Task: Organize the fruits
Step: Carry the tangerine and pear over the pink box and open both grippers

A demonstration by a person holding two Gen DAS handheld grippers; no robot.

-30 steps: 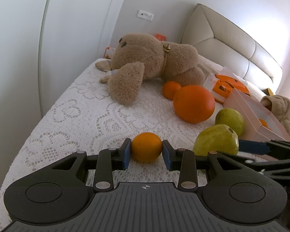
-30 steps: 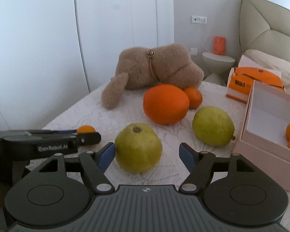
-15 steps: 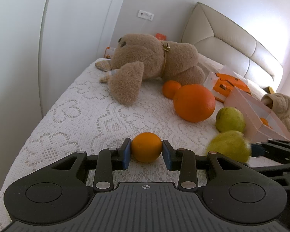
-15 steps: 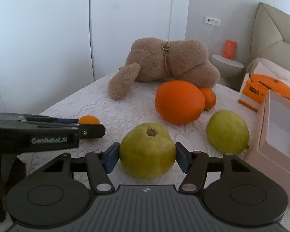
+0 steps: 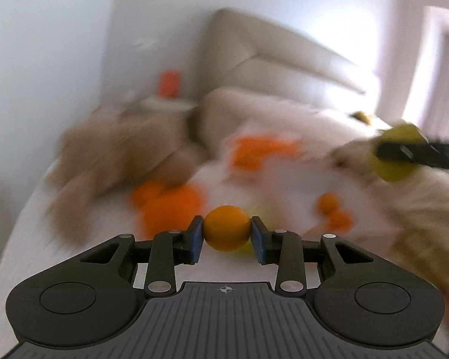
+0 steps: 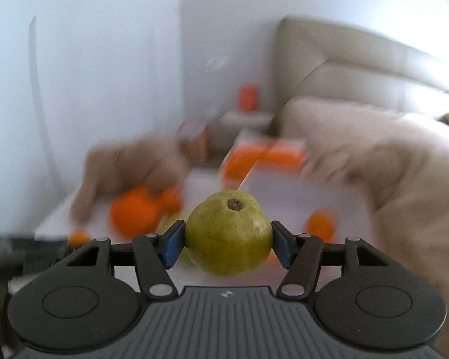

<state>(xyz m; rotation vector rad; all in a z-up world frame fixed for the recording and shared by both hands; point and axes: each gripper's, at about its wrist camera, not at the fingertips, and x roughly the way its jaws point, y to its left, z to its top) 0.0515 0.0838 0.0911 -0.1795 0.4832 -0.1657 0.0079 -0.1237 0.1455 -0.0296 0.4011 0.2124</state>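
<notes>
My left gripper (image 5: pixel 227 233) is shut on a small orange (image 5: pixel 227 231) and holds it above the bed. My right gripper (image 6: pixel 227 239) is shut on a green pear (image 6: pixel 229 233), also lifted; that pear shows in the left wrist view (image 5: pixel 396 155) at the upper right, held in the right gripper. Both views are blurred by motion. A large orange (image 6: pixel 133 217) and a smaller one (image 6: pixel 172 199) lie on the white bedspread. The open pale box (image 6: pixel 290 191) holds small oranges (image 6: pixel 320 224). A second pear is mostly hidden behind the held one.
A brown teddy bear (image 5: pixel 116 152) lies at the back left of the bed. An orange-and-white box (image 6: pixel 263 158) sits behind the pale box. A beige blanket (image 6: pixel 404 179) fills the right side. The headboard (image 5: pixel 278 56) and a nightstand (image 6: pixel 248 116) stand behind.
The right gripper closed on the pear and lifted it. Both grippers rose and swung right toward the box, each with its fruit, blurring the views.
</notes>
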